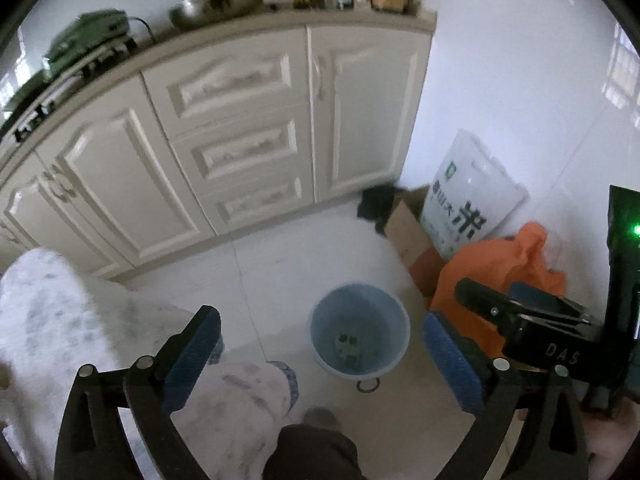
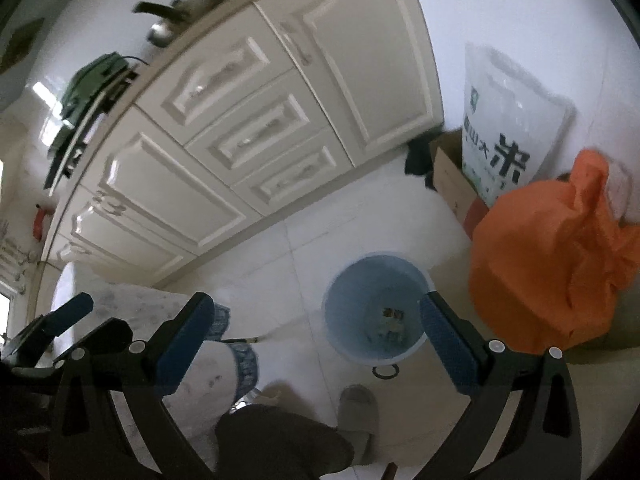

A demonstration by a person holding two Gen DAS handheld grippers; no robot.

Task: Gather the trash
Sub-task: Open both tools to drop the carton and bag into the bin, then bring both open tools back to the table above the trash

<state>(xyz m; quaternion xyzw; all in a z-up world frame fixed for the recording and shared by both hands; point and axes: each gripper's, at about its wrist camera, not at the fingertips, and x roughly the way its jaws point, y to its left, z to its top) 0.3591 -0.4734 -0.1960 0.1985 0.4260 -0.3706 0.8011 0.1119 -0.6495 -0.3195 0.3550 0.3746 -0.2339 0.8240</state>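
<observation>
A light blue trash bin (image 1: 360, 332) stands on the white tiled floor, with a few scraps of trash (image 1: 347, 346) at its bottom. It also shows in the right wrist view (image 2: 376, 308), with the scraps (image 2: 390, 320) inside. My left gripper (image 1: 320, 356) is open and empty, held high above the floor just left of the bin. My right gripper (image 2: 316, 344) is open and empty, also above the bin's left side. The right gripper's body (image 1: 520, 316) shows at the right of the left wrist view.
Cream kitchen cabinets (image 1: 224, 132) run along the back. A white rice bag (image 1: 472, 196), a cardboard box (image 1: 408, 228) and an orange plastic bag (image 2: 552, 264) stand right of the bin. A white patterned cloth (image 1: 60, 320), the person's leg (image 2: 280, 440) and slipper (image 2: 358, 408) are below.
</observation>
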